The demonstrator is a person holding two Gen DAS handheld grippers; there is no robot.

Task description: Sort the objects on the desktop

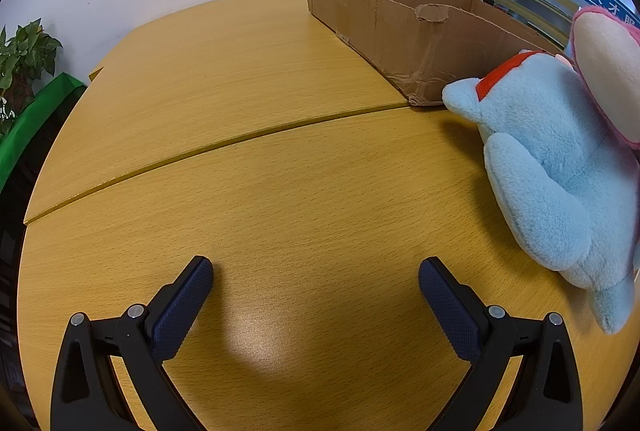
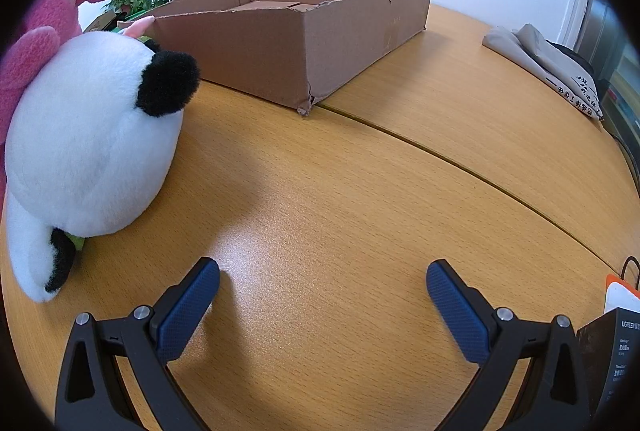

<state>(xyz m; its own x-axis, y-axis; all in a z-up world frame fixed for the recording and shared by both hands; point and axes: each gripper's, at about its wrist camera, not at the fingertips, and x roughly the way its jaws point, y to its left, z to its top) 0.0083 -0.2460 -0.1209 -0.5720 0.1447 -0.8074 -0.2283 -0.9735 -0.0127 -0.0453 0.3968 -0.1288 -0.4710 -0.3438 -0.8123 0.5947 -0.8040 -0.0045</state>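
In the left wrist view a light blue plush toy [image 1: 560,167] with a red collar lies on the wooden table at the right, with a pink plush [image 1: 608,79] behind it, beside a low cardboard box [image 1: 400,31]. My left gripper [image 1: 316,271] is open and empty, left of the blue plush. In the right wrist view a white and black panda plush [image 2: 88,135] sits at the left with the pink plush [image 2: 52,7] behind it. The cardboard box [image 2: 296,43] stands behind, open-topped. My right gripper [image 2: 322,273] is open and empty, right of the panda.
A seam runs across the wooden table [image 2: 360,191]. A folded grey cloth bag [image 2: 548,63] lies at the far right. A dark UGREEN carton [image 2: 616,355] stands at the right edge. Potted plants [image 1: 20,59] stand beyond the table.
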